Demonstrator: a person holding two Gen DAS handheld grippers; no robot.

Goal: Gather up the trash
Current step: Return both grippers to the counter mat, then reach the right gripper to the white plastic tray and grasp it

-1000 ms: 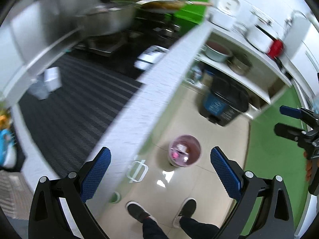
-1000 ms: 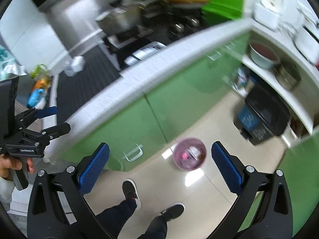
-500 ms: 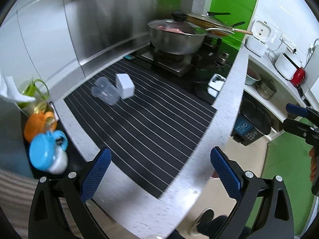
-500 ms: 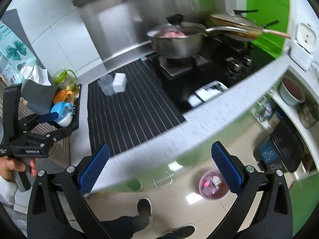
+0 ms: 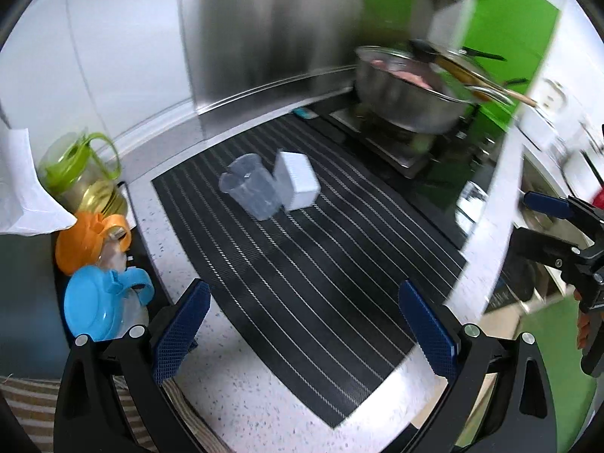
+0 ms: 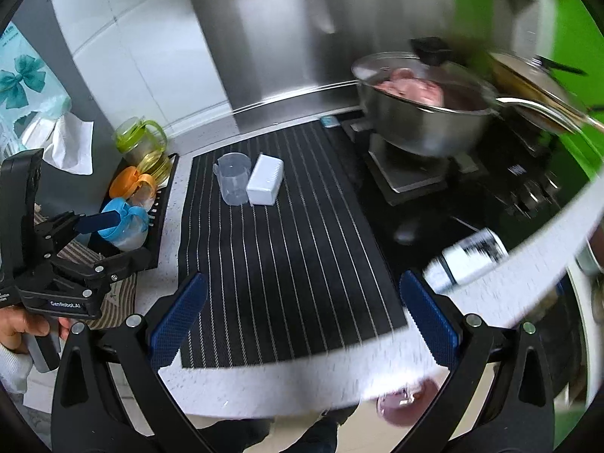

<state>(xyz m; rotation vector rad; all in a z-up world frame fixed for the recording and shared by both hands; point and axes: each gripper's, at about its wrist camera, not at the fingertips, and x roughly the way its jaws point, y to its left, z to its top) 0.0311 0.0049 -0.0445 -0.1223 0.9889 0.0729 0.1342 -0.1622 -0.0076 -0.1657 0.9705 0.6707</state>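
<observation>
A clear plastic cup [image 5: 252, 190] [image 6: 232, 178] and a white box [image 5: 298, 180] [image 6: 265, 180] stand side by side at the far end of a black striped mat [image 5: 302, 264] [image 6: 279, 264]. A white can with black print [image 6: 466, 260] lies near the counter's right edge. My left gripper [image 5: 305, 324] is open and empty above the mat's near end; it also shows at the left of the right wrist view [image 6: 102, 241]. My right gripper [image 6: 302, 321] is open and empty above the counter's front edge; it also shows at the right of the left wrist view [image 5: 551, 222]. A pink bin [image 6: 406, 402] stands on the floor below.
A steel pot of meat [image 5: 407, 94] [image 6: 422, 113] sits on the stove at the back right, with a pan [image 6: 528, 87] behind it. A black rack [image 6: 158, 204] at the left holds green [image 5: 81, 173], orange [image 5: 87, 241] and blue [image 5: 102, 305] lidded cups. A tissue [image 6: 70, 143] sticks up beyond.
Both views have swung up from the floor and the pink bin to the countertop. Both grippers have moved closer over the striped mat, still open.
</observation>
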